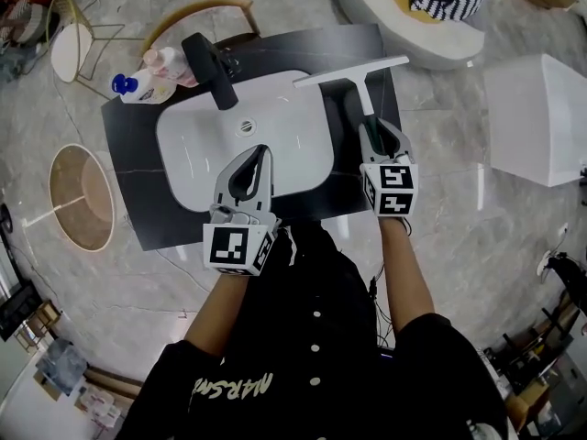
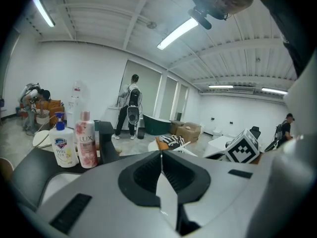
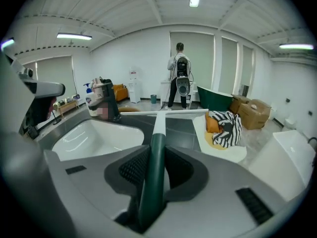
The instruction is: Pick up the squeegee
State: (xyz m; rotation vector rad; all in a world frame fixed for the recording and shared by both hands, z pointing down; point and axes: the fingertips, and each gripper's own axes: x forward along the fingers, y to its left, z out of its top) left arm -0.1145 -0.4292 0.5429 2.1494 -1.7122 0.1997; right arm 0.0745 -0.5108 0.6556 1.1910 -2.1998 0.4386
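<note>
The squeegee (image 1: 359, 85) has a long white blade and a white neck that runs into a dark green handle (image 3: 157, 148). My right gripper (image 1: 378, 134) is shut on that green handle, over the right side of the black counter (image 1: 128, 172). The blade (image 3: 163, 113) points away from me and throws a shadow on the counter, so it looks lifted off it. My left gripper (image 1: 260, 152) hangs over the front of the white sink basin (image 1: 193, 145). In the left gripper view the left gripper (image 2: 161, 155) has its jaws closed together with nothing between them.
A black faucet (image 1: 211, 70) stands behind the basin, with a white pump bottle (image 1: 138, 87) and a pink bottle (image 1: 170, 62) to its left. A round stool (image 1: 81, 197) stands left of the counter, a white tub with clothes (image 1: 404, 26) behind it, a white box (image 1: 537, 117) at right.
</note>
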